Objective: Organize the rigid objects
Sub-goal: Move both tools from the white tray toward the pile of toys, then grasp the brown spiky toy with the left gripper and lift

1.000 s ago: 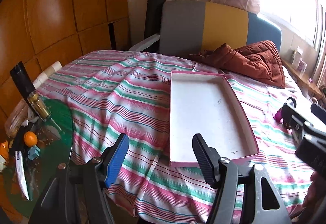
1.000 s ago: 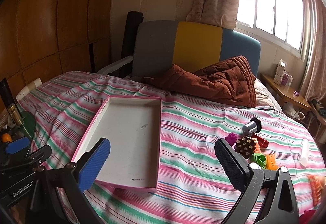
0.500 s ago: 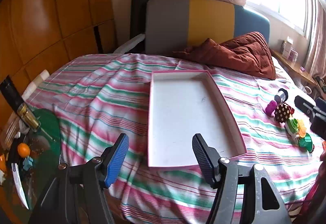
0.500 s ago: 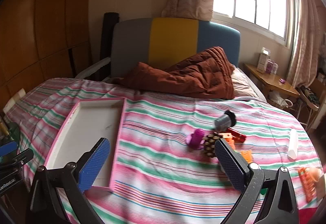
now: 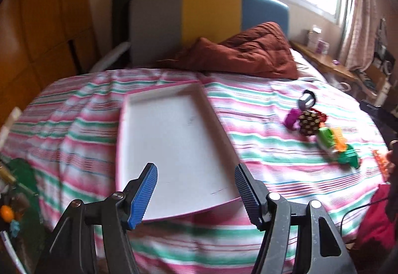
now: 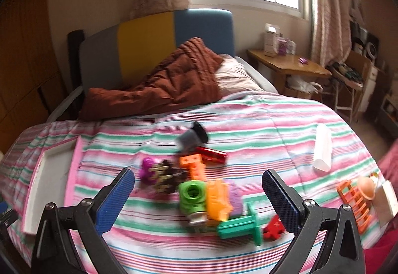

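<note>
left wrist view: left gripper held above the near edge of the bed, fingers spread wide, nothing between them. shallow pink-rimmed tray lay on the striped bedspread, running from the fingers toward 12 o'clock, its white floor bare. a loose cluster of small rigid toys sat at 2 o'clock, well apart from the tray: purple piece, brown studded ball, green block. rust-brown quilt was bunched against the headboard at 12 o'clock.

right wrist view: right gripper hung over the toy cluster, fingers wide apart, gripping nothing. between the fingers lay the green block, an orange piece touching it, and a teal spool nearer the camera. an orange lattice brick, a red cylinder and a grey-and-black cylinder lay toward 12 o'clock. the studded ball and purple piece were at 11 o'clock. a white tube lay alone at 2 o'clock. the tray lay at 9 o'clock. view blurred; finer detail not legible.
</note>
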`<state>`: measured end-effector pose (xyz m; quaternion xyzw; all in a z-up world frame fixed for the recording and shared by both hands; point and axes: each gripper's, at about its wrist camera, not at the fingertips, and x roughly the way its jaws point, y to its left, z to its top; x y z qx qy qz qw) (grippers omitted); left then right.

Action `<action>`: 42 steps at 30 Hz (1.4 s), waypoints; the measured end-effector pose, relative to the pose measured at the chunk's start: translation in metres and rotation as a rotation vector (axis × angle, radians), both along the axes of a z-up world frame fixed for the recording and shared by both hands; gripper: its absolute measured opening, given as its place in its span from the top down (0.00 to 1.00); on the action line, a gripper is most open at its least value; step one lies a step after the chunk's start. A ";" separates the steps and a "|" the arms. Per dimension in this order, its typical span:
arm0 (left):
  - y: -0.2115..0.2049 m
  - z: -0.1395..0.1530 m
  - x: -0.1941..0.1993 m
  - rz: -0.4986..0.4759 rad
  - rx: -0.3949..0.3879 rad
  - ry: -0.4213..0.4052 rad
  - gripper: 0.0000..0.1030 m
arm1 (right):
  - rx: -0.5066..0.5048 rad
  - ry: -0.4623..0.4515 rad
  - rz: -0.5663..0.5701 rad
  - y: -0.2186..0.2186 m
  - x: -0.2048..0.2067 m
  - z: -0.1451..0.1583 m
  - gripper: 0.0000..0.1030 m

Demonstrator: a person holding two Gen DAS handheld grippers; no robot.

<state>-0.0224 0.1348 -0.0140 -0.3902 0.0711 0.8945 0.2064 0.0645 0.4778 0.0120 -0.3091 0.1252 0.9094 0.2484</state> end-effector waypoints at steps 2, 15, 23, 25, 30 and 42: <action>0.013 0.003 -0.002 -0.043 0.015 -0.007 0.36 | -0.037 0.004 -0.036 0.023 0.007 -0.006 0.00; 0.142 -0.016 -0.037 -0.238 0.008 -0.173 0.36 | -0.210 0.049 -0.136 0.086 0.035 -0.040 0.00; 0.209 -0.043 -0.056 -0.311 -0.027 -0.226 0.46 | -0.249 0.084 -0.160 0.095 0.041 -0.034 0.00; 0.226 -0.041 -0.052 -0.358 -0.033 -0.204 0.46 | -0.258 0.086 -0.164 0.096 0.042 -0.034 0.00; 0.269 -0.049 -0.049 -0.432 0.003 -0.265 0.48 | -0.272 0.084 -0.169 0.099 0.042 -0.035 0.00; 0.311 -0.091 -0.080 -0.288 -0.032 -0.301 0.53 | -0.287 0.062 -0.149 0.095 0.035 -0.042 0.00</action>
